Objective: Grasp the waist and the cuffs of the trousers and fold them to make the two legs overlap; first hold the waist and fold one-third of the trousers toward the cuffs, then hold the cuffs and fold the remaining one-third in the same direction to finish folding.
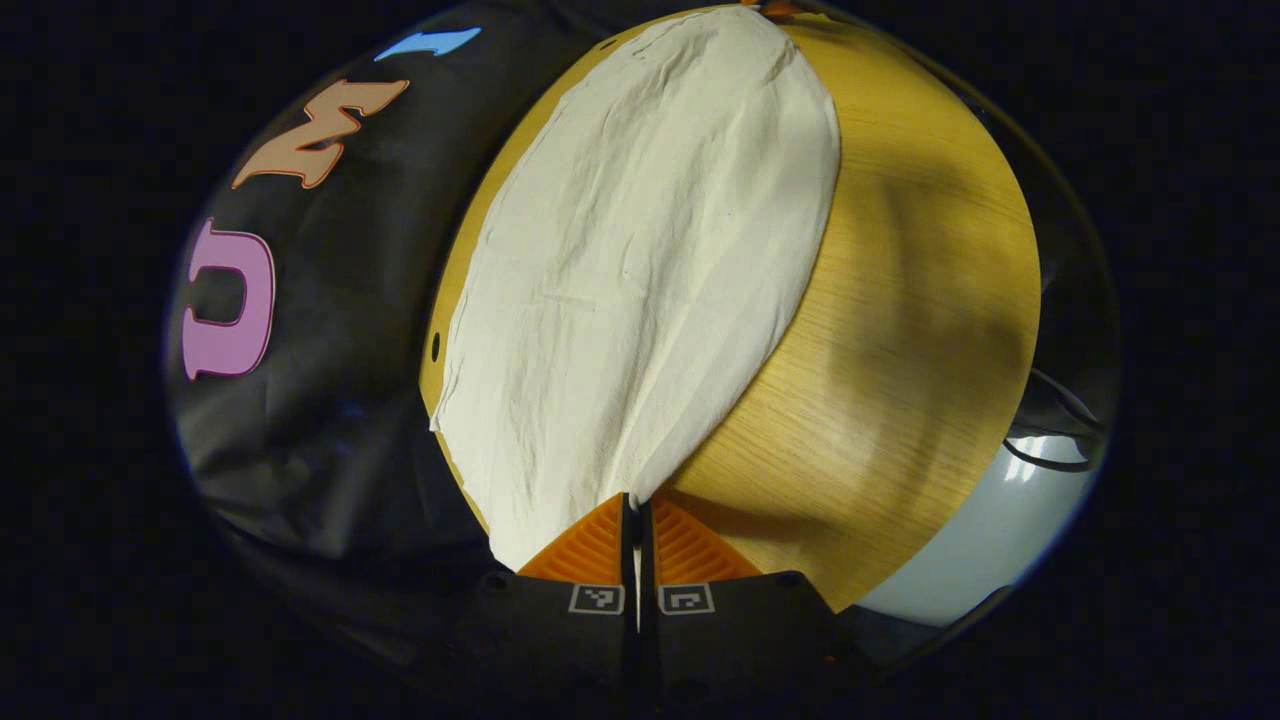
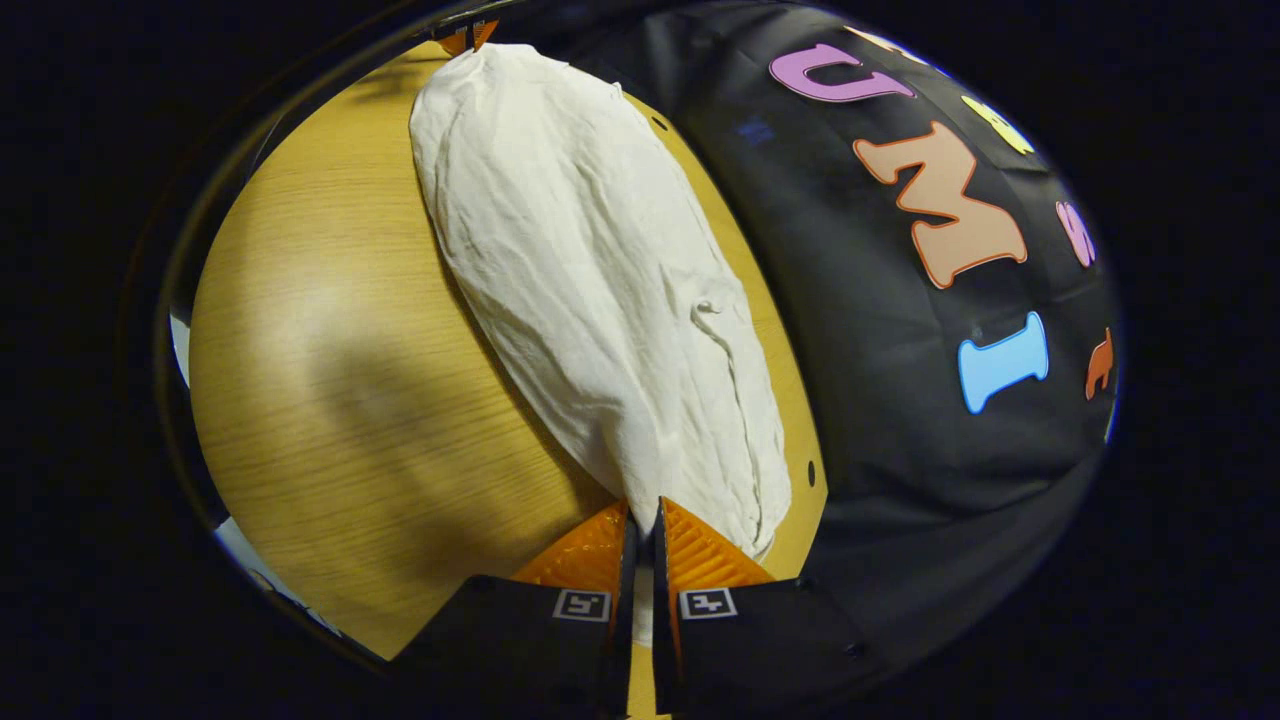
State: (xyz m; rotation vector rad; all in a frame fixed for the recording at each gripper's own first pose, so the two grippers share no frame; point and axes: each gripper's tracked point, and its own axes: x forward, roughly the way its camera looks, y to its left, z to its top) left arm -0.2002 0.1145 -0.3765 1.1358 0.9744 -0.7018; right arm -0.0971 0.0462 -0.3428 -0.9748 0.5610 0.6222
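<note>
Trousers: the white trousers [image 1: 640, 270] are lying stretched out along the far side of the wooden table [image 1: 900, 330], close to the black cloth wall [image 1: 330, 400], with creases running along the fabric.
Left gripper: the left gripper [image 1: 637, 503] is pinching 1 end of the trousers, its 2 fingers pressed together on the cloth.
Right gripper: the right gripper [image 2: 643, 510] is clamping the opposite end of the trousers [image 2: 600, 290], fingers nearly meeting with fabric between them.
Table: the table [image 2: 340, 400] is lying bare beside the trousers, with shadows falling across it.
</note>
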